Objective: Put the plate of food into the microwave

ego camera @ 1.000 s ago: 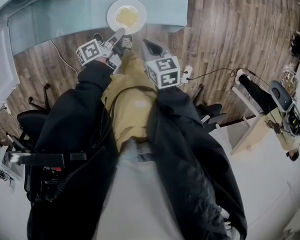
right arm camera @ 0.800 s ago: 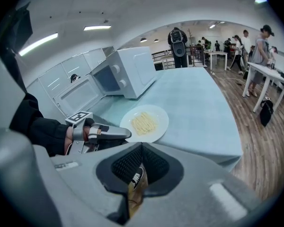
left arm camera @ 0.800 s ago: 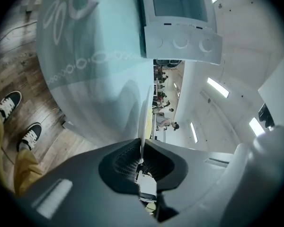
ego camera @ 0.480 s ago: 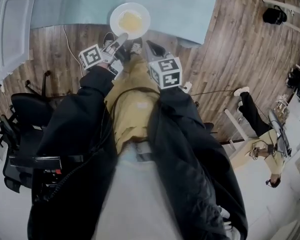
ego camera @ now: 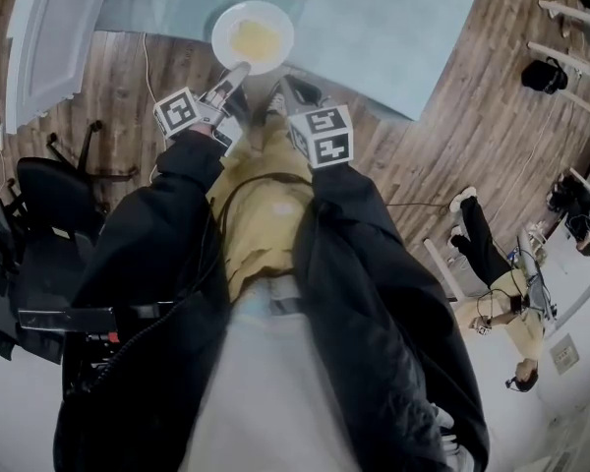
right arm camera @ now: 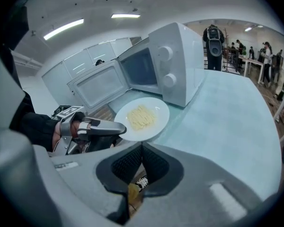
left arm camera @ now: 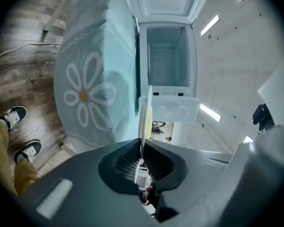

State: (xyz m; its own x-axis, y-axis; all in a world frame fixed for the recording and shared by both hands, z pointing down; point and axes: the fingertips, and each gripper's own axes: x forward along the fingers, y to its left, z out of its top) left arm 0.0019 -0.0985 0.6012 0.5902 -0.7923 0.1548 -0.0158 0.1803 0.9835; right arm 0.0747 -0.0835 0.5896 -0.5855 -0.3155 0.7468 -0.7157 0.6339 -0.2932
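Plate (ego camera: 226, 20), gripped by left tool (ego camera: 238, 70), carried nearer microwave (right arm camera: 180, 65).

The plate (right arm camera: 158, 109) is round and white, with a small heap of pale yellow noodles (right arm camera: 141, 117) at its middle. It is held level, pinched at its near rim by the left hand-held gripper (right arm camera: 120, 132), at the edge of the pale blue surface (right arm camera: 227, 122). The microwave (right arm camera: 180, 65) is white, with two round knobs on its front panel. It stands on the same surface just behind the plate, its door (right arm camera: 102, 86) swung wide open.
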